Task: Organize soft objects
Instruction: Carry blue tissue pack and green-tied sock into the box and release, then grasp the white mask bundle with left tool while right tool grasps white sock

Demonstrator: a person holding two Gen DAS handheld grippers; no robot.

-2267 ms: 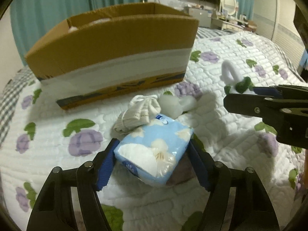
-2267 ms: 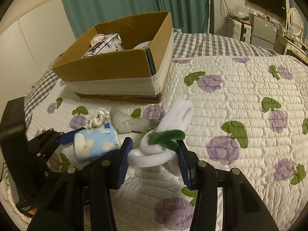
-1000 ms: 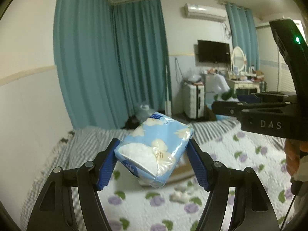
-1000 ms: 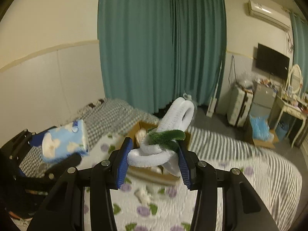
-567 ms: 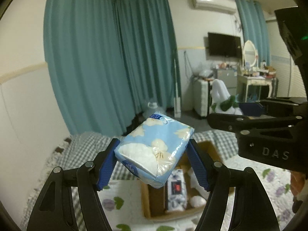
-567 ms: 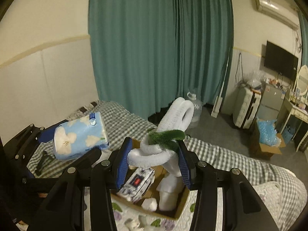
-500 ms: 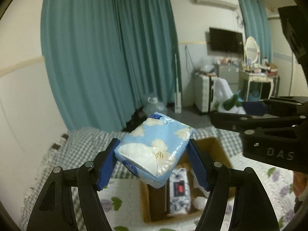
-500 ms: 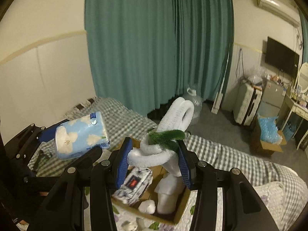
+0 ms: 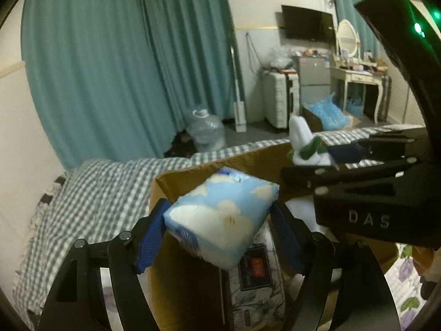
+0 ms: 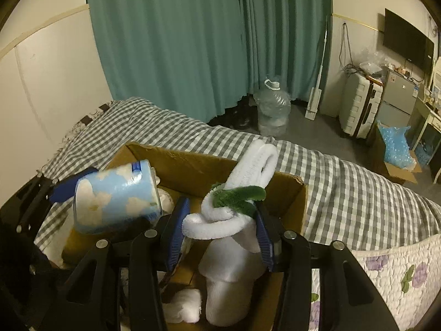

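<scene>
My left gripper [image 9: 220,229] is shut on a light blue tissue pack [image 9: 220,218] with white flowers and holds it above the open cardboard box [image 9: 193,176]. The pack also shows in the right wrist view [image 10: 115,201]. My right gripper [image 10: 220,220] is shut on a white and green plush twist [image 10: 234,201] and holds it over the same box [image 10: 292,195]. The plush shows in the left wrist view [image 9: 306,149] to the right of the pack. Inside the box lie a patterned tissue pack [image 9: 256,281], a tall white soft item [image 10: 228,284] and a small white bundle [image 10: 182,309].
The box stands on a bed with a grey checked blanket [image 10: 358,190] and a floral quilt [image 10: 399,270]. Teal curtains [image 10: 193,41], a water jug [image 10: 271,110], a suitcase [image 10: 358,104] and a dressing table [image 9: 358,82] stand beyond the bed.
Both grippers have come down and forward with their loads. The box now fills the lower part of both views, directly under the tissue pack and the plush.
</scene>
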